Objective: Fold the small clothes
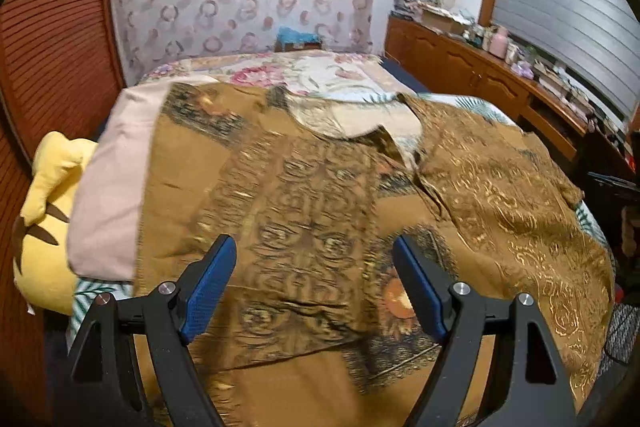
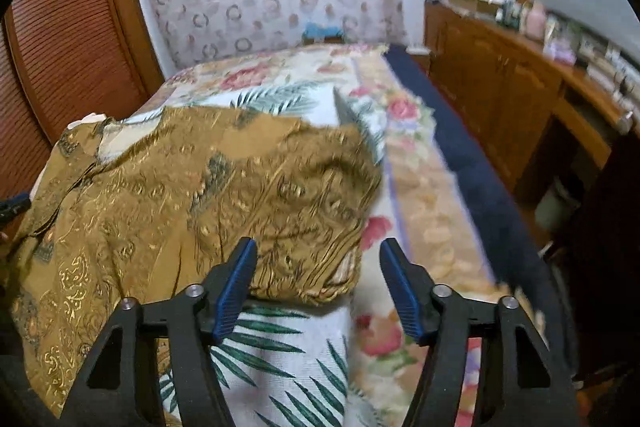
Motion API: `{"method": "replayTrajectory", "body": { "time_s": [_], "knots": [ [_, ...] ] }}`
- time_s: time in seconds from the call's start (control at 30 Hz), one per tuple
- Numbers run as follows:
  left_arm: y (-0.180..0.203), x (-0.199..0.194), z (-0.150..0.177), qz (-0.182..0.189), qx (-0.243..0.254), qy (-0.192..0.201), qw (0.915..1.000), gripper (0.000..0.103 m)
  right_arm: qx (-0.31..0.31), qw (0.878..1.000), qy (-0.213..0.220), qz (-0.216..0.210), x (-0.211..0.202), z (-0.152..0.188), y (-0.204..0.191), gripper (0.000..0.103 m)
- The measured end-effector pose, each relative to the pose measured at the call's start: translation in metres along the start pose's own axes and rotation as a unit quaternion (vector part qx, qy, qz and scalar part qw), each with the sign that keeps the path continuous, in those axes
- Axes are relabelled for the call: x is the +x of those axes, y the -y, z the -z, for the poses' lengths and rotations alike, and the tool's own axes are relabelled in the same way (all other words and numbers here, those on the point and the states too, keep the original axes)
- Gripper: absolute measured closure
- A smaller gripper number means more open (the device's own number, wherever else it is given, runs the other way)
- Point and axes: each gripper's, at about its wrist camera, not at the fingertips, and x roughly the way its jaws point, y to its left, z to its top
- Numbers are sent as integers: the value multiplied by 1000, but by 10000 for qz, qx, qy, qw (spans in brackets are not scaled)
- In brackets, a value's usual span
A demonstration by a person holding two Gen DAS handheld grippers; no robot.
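Note:
A brown garment with gold and black patterns (image 1: 304,203) lies spread over the bed; its neckline (image 1: 352,125) faces the far side. My left gripper (image 1: 314,253) hovers open above the garment's middle, nothing between its blue pads. In the right wrist view the garment's right sleeve (image 2: 280,195) lies rumpled on a leaf-print sheet (image 2: 280,359). My right gripper (image 2: 318,259) is open just in front of the sleeve's near edge, which sits between the fingers without being pinched.
A yellow plush toy (image 1: 44,215) and a pink cloth (image 1: 112,195) lie at the bed's left side. A floral quilt (image 2: 420,187) covers the bed. A wooden sideboard (image 1: 500,83) crowded with items runs along the right wall. Louvred wooden doors (image 2: 72,39) stand left.

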Motion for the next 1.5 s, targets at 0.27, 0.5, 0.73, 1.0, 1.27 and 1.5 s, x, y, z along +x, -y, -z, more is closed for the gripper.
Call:
{"method": "replayTrajectory", "body": {
  "time_s": [0.27, 0.5, 0.73, 1.0, 1.27, 1.5],
  "knots": [
    [23, 25, 3, 120, 313, -343, 9988, 22, 48, 9993, -336, -162, 15, -3, 20, 56],
    [29, 40, 4, 84, 451, -604, 9971, 22, -480, 9981, -297, 253, 20, -7, 10, 81],
    [36, 44, 7, -5, 640, -705, 9955, 17, -796, 9965, -106, 247, 31, -8, -22, 98],
    [38, 44, 7, 4, 667, -722, 9952, 16, -927, 9929, 734, -101, 1, -30, -52, 98],
    [37, 45, 6, 4, 663, -721, 9952, 15, -1532, 9837, 653, -674, 15, -29, -115, 98],
    [37, 45, 6, 0, 667, -721, 9952, 15, -1912, 9761, -142, -1023, 58, -3, -154, 98]
  ]
}}
